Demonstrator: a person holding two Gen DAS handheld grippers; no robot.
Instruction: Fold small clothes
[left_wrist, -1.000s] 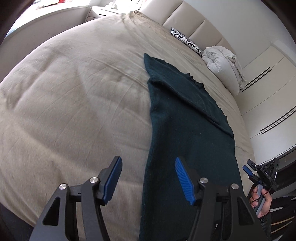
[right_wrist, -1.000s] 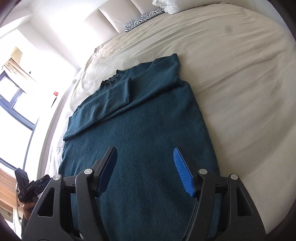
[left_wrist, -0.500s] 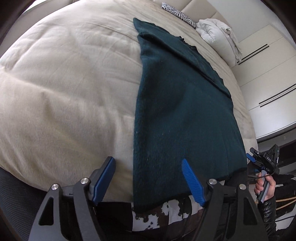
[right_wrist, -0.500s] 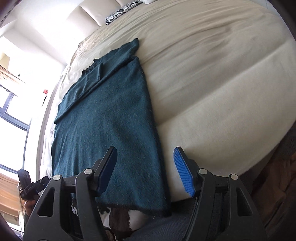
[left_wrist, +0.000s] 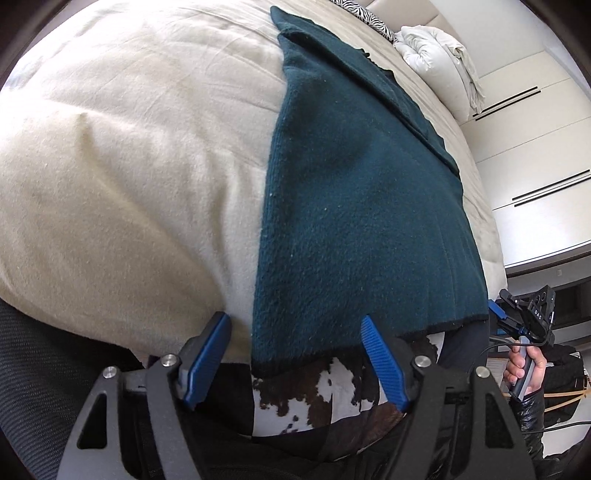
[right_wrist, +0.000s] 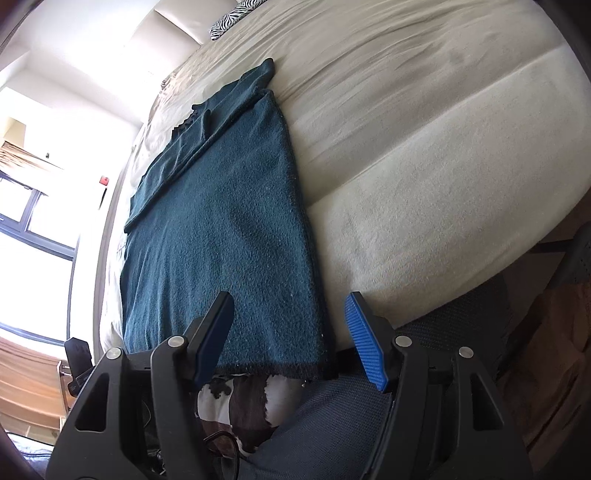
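Teal sweater (left_wrist: 362, 206) flat along the bed (left_wrist: 122, 155), hem draped over the near edge. Left tool (left_wrist: 295, 360) spread wide, now drawn back to bracket the hem's left corner; right tool (right_wrist: 288, 336) likewise spread, pulled back to the right corner. Nothing pinched yet. Looks set for a hem grab and fold upward. Underside of hem hidden; sleeve folded across the top, neckline hard to read.
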